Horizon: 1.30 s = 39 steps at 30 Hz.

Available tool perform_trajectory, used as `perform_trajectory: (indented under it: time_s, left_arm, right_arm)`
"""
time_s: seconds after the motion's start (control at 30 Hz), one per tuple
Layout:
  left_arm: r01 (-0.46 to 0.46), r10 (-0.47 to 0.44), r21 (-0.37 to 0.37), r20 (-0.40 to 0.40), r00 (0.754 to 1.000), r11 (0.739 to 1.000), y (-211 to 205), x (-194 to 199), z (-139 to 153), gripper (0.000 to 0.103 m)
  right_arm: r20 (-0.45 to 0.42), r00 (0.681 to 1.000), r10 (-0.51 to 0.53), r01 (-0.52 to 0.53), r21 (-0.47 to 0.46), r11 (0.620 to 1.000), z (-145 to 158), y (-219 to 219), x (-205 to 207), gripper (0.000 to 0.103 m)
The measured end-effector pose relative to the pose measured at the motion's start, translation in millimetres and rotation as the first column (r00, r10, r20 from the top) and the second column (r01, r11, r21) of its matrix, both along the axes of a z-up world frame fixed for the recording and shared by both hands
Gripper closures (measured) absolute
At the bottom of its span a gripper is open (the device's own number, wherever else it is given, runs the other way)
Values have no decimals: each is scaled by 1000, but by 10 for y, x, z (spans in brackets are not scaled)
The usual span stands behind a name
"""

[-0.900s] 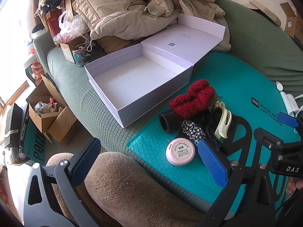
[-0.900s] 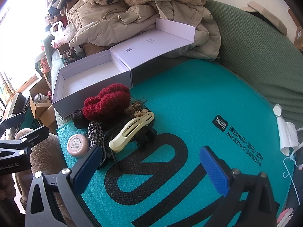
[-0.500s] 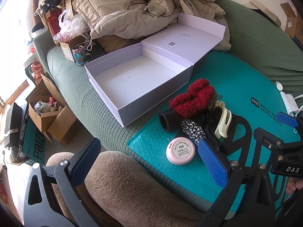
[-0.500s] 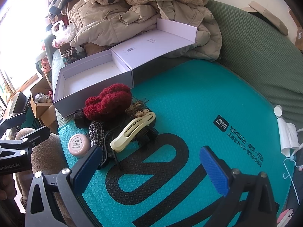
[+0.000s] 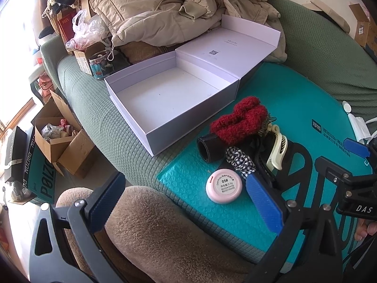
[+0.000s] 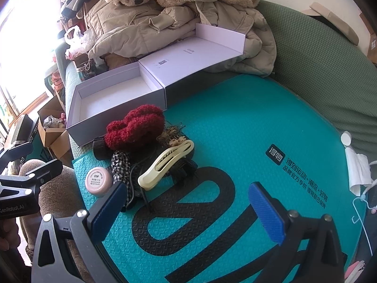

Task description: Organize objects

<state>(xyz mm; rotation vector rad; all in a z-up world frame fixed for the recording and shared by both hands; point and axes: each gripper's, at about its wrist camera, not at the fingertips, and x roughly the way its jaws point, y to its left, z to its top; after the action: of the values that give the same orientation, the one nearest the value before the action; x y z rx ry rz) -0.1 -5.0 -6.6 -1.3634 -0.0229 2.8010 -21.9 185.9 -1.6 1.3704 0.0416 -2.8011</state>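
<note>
fingers of both grippers spread wide, empty, over a red scrunchie, cream clip and pink tin.

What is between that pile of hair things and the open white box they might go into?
Nothing visible blocks the way. The pile, led by the red scrunchie, lies right beside the white box, whose near wall is the only step; its lid is folded back and its inside bare.

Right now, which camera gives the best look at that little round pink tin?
The left wrist view: the pink tin lies face-up and whole, its "05#" label readable. In the right wrist view it looks smaller and tilted, near the right tool's left finger.
</note>
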Motion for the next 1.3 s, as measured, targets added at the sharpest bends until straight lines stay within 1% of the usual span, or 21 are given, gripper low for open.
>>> perform_trajectory:
  time_s: [0.23, 0.77, 0.97, 1.3]
  left_arm:
    - [2, -2, -3, 8, 1000, 1000, 18, -3, -27, 1]
    - [3, -3, 6, 8, 1000, 1000, 11, -49, 22, 1]
    - [10, -10, 16, 24, 1000, 1000, 6, -72, -25, 1]
    - [33, -35, 46, 39, 999, 998, 16, -143, -117, 1]
  right_arm:
    - [1, 1000, 0, 0, -3, 1000, 13, -3, -18, 1]
    - [1, 1000, 1, -1, 7, 1000, 33, -3, -15, 1]
    - [3, 1000, 4, -4, 8, 1000, 16, -19, -31, 1]
    - [19, 1000, 19, -19, -16, 1000, -79, -55, -80, 1]
